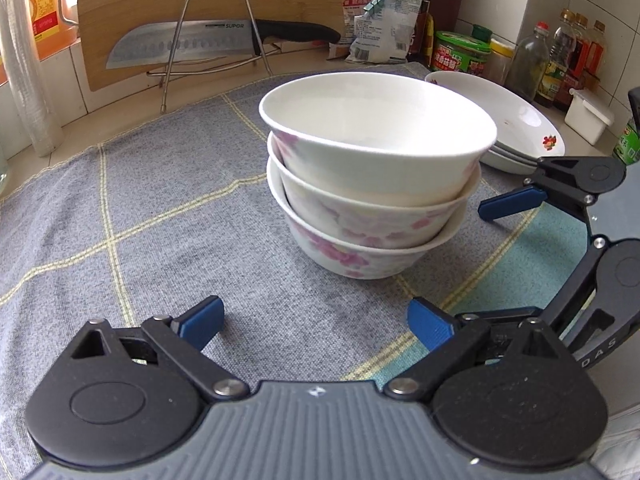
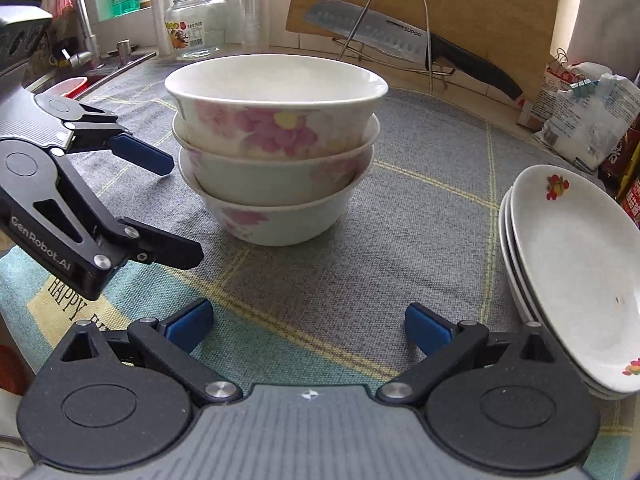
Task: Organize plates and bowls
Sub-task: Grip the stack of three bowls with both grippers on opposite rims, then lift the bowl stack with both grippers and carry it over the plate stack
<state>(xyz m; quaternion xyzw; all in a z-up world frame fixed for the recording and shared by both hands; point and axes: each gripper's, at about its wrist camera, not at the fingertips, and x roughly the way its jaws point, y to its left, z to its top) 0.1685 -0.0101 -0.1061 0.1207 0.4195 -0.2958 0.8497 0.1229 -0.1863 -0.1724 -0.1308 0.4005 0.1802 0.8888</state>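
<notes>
Three white bowls with pink flowers stand nested in one stack on the grey checked cloth; the stack also shows in the right wrist view. A stack of white plates with a small fruit print lies to its right, and shows behind the bowls in the left wrist view. My left gripper is open and empty, a short way in front of the bowls. My right gripper is open and empty, in front of the bowls, its right finger next to the plates.
A wooden cutting board leans on the back wall, with a large knife on a wire rack in front of it. Bottles and jars and food bags crowd the back right. A sink and tap are at the left.
</notes>
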